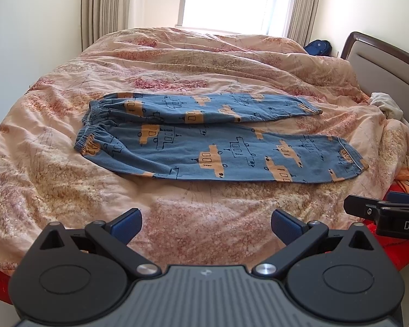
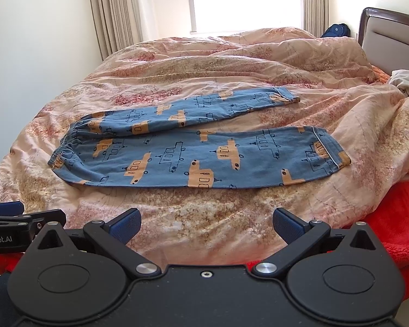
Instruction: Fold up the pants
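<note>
Blue pants [image 1: 218, 141] printed with orange vehicles lie spread flat on the bed, waistband to the left, both legs stretching right with a narrow gap between them. The right wrist view shows the same pants [image 2: 199, 152]. My left gripper [image 1: 205, 224] hovers open over the quilt, short of the near leg, holding nothing. My right gripper [image 2: 206, 224] is open too, near the bed's front edge and short of the pants. Each gripper shows at the side of the other's view: the right one [image 1: 381, 212] and the left one [image 2: 21, 218].
A peach floral quilt [image 1: 177, 62] covers the bed, with a red blanket [image 2: 395, 218] under its right edge. The headboard [image 1: 390, 65] stands at right, with rumpled pale cloth [image 1: 387, 103] beside it. A window with curtains and a blue bag [image 1: 317, 47] lie beyond.
</note>
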`<state>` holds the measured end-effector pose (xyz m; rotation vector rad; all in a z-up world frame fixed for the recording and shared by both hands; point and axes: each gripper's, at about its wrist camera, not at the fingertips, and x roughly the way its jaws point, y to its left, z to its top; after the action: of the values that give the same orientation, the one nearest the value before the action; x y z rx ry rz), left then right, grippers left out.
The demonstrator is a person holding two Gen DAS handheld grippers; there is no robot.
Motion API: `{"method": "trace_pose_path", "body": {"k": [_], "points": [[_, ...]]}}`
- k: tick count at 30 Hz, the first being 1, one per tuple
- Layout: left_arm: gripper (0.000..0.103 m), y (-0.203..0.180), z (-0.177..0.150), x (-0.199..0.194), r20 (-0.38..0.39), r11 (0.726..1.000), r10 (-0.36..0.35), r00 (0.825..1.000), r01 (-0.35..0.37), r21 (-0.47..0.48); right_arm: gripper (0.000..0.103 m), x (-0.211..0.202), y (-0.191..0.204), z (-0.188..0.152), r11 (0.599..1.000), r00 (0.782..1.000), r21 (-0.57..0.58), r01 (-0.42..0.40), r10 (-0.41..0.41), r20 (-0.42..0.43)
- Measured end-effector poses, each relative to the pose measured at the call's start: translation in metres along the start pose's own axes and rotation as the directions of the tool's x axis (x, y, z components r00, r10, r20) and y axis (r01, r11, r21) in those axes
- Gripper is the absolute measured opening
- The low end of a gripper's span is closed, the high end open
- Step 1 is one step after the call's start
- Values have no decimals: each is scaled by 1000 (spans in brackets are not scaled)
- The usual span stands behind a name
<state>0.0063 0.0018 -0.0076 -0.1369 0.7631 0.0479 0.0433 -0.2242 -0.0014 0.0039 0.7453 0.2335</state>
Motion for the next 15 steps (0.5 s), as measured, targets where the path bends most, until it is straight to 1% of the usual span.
{"method": "trace_pose_path", "body": {"k": [15], "points": [[103,0,3,-3,5,1000,-5,1000,5,2,103,-1,0,1,1000,1000,3,-1,1,6]]}}
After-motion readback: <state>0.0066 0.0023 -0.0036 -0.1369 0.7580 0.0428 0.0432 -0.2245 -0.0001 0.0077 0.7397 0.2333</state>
